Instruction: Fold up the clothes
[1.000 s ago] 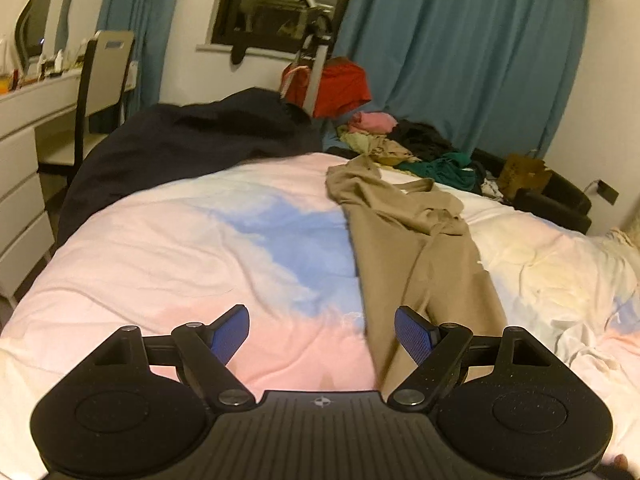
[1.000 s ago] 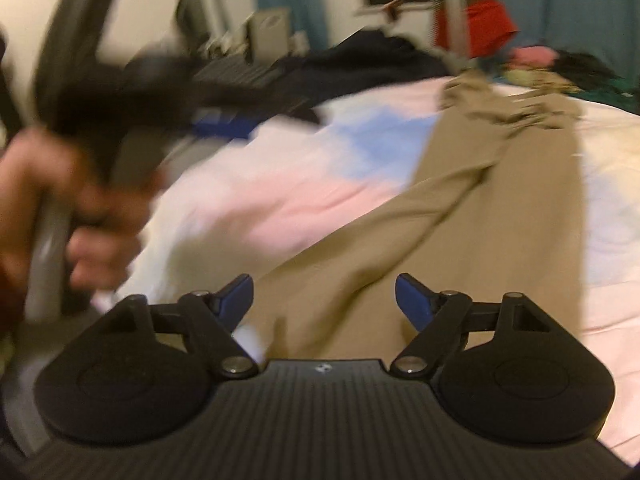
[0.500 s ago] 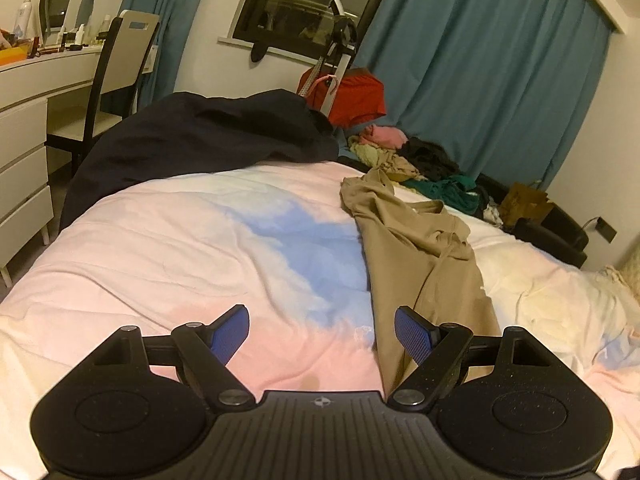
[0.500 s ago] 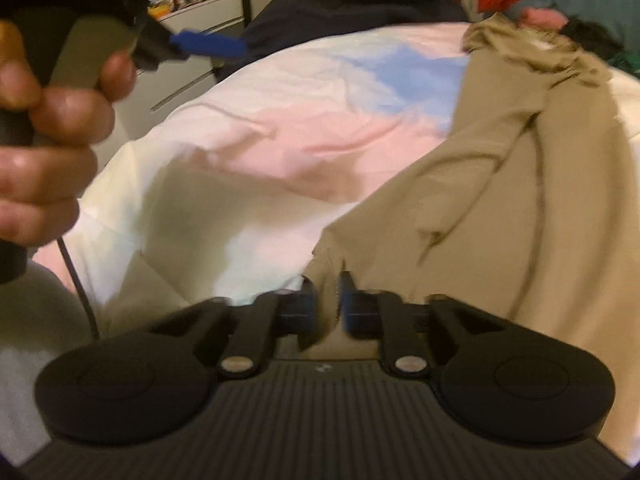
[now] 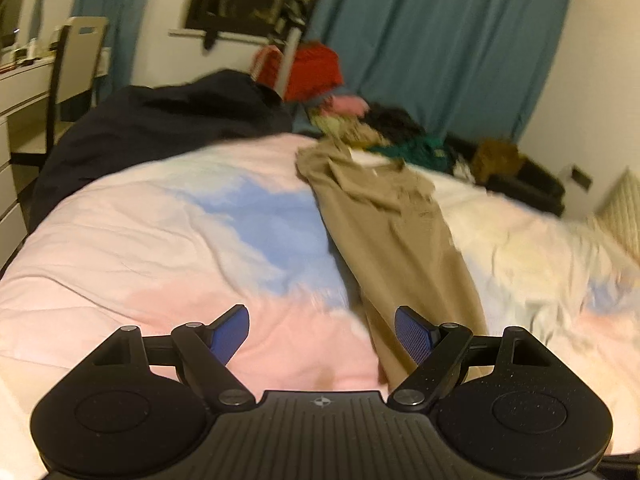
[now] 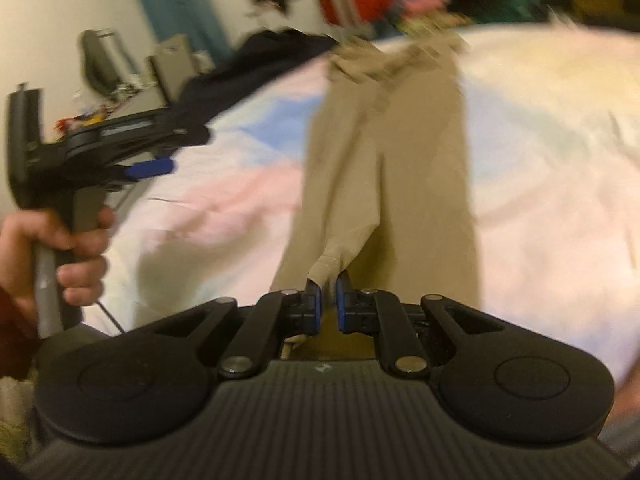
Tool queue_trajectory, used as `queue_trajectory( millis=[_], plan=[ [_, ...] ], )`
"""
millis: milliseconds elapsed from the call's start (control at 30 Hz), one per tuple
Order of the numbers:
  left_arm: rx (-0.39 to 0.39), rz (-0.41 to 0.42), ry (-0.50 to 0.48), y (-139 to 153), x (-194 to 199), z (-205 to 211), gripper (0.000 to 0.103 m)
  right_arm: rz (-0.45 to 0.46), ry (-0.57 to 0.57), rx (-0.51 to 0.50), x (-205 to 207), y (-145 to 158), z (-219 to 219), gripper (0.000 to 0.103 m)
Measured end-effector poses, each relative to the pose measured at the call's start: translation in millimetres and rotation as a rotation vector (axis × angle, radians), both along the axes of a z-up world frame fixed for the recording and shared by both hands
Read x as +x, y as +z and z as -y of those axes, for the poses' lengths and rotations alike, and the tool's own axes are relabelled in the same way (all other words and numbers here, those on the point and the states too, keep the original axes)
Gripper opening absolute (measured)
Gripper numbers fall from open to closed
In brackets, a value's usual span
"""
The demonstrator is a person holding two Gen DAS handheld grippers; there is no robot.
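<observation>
Tan trousers (image 5: 392, 220) lie lengthwise on a bed with a pink, blue and white cover (image 5: 160, 240), waist end far, leg ends near. My right gripper (image 6: 328, 300) is shut on the near hem of one tan trouser leg (image 6: 380, 152), and the cloth rises in a pinched fold from its pads. My left gripper (image 5: 322, 334) is open over the pink part of the cover, just left of the trousers' near end, with nothing between its fingers. From the right wrist view the left gripper (image 6: 152, 168) shows at the far left, held by a hand (image 6: 60, 256).
A dark blanket (image 5: 160, 128) is heaped at the bed's far left. A pile of mixed clothes (image 5: 380, 128) lies beyond the trousers. White drawers (image 5: 12, 128) and a chair (image 5: 76, 60) stand at the left. Teal curtains (image 5: 440, 40) hang behind.
My right gripper went from open to shut on the trouser hem and has swung right, pulling the leg straight. My left gripper stayed open, its view shifting a little.
</observation>
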State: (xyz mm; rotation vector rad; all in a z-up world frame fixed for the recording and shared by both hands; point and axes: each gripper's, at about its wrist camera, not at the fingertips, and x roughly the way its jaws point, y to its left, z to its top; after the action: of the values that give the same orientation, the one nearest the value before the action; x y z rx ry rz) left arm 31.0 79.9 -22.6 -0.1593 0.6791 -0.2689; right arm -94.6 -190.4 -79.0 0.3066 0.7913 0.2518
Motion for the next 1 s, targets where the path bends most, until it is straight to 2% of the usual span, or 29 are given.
queue_trajectory(
  millis=[100,200,233,267,333,367,400,433,533,633,667,733,767,867,933,967,1000],
  plan=[
    [-0.016,-0.055,-0.051,-11.3,0.2,11.9,0.082,-0.032,-0.023,0.059,-0.1,-9.2,11.1,0.012],
    [-0.070,-0.129,-0.094,-25.1,0.1,20.4,0.081,0.002,-0.045,0.098,-5.0,-2.5,18.5,0.013],
    [-0.086,-0.155,-0.108,-29.9,-0.4,23.5,0.080,0.013,-0.057,0.102,-6.5,0.5,22.4,0.020],
    [-0.102,-0.180,-0.120,-35.1,-1.3,26.3,0.077,0.024,-0.069,0.106,-7.5,3.5,26.5,0.028],
    [-0.135,-0.230,-0.132,-44.7,-3.4,29.4,0.072,0.052,-0.095,0.117,-10.0,9.7,35.1,0.084],
    [-0.151,-0.255,-0.134,-49.8,-5.4,30.7,0.070,0.078,-0.112,0.123,-11.0,13.5,41.2,0.090],
    [-0.163,-0.273,-0.138,-53.9,-7.5,31.7,0.069,0.108,-0.131,0.126,-11.6,17.5,48.2,0.088],
    [-0.172,-0.282,-0.142,-57.0,-10.5,32.8,0.063,0.128,-0.153,0.129,-11.3,19.9,55.1,0.088],
    [-0.167,-0.276,-0.168,-59.1,-20.2,39.4,0.052,0.156,-0.228,0.148,-8.4,20.0,75.5,0.088],
    [-0.192,-0.257,-0.225,-57.4,-30.1,46.8,0.041,0.085,-0.311,0.246,-1.5,2.3,94.3,0.088],
    [-0.193,-0.258,-0.242,-59.0,-32.2,50.7,0.033,0.064,-0.328,0.275,0.9,-2.6,99.4,0.088],
    [-0.162,-0.263,-0.274,-63.2,-33.7,60.5,0.018,0.040,-0.354,0.320,4.4,-9.5,107.2,0.088],
    [-0.141,-0.267,-0.290,-65.3,-34.6,65.5,0.014,0.037,-0.357,0.332,5.0,-11.3,108.7,0.088],
    [-0.096,-0.274,-0.313,-68.2,-35.7,76.5,0.014,0.031,-0.349,0.347,4.3,-14.9,109.3,0.088],
    [-0.100,-0.266,-0.331,-67.8,-36.6,80.2,0.018,0.028,-0.340,0.346,3.6,-16.0,108.2,0.088],
    [-0.106,-0.262,-0.341,-67.9,-36.9,82.1,0.032,0.030,-0.338,0.344,4.6,-16.1,107.5,0.088],
    [-0.098,-0.267,-0.346,-69.0,-36.6,85.0,0.041,0.031,-0.335,0.343,5.5,-16.2,106.7,0.088]
  ],
)
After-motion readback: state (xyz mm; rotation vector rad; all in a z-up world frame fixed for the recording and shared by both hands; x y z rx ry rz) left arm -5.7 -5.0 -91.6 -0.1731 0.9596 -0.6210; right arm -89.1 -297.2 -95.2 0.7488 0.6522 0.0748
